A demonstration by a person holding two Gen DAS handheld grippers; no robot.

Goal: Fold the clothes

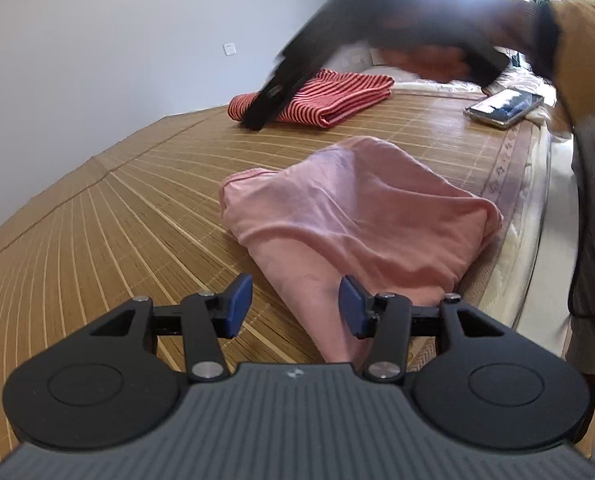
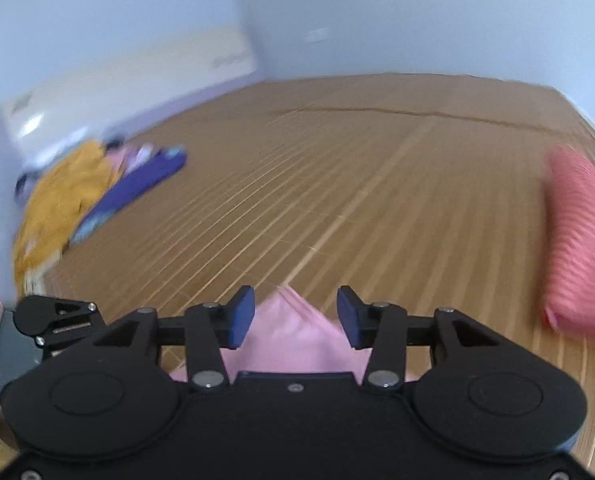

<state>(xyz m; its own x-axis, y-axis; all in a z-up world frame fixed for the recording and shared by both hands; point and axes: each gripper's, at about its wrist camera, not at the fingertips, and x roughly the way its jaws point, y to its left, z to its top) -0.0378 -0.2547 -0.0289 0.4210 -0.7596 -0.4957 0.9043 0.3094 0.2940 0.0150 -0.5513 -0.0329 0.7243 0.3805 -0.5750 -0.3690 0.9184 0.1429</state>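
The left gripper (image 1: 295, 306) has its fingers spread apart with nothing between them, and the pink garment (image 1: 353, 216) begins right there: its narrow near end runs in between and under the pads, then the cloth widens away ahead and to the right. Its long axis lies roughly along the fingers' line, slanting rightward. The right gripper (image 2: 295, 312) is also released and empty, with a pointed corner of the pink garment (image 2: 293, 332) poking up between its fingers. Both tools sit at the cloth's edge, so neither looks clearly nearer.

Farther ahead of the left fingers, the folded striped garment (image 1: 317, 98) rests on the bamboo mat (image 1: 97, 220), with a phone (image 1: 503, 108) off to the right. Only the right view shows the unfolded pile (image 2: 81, 196) far left of its fingers.
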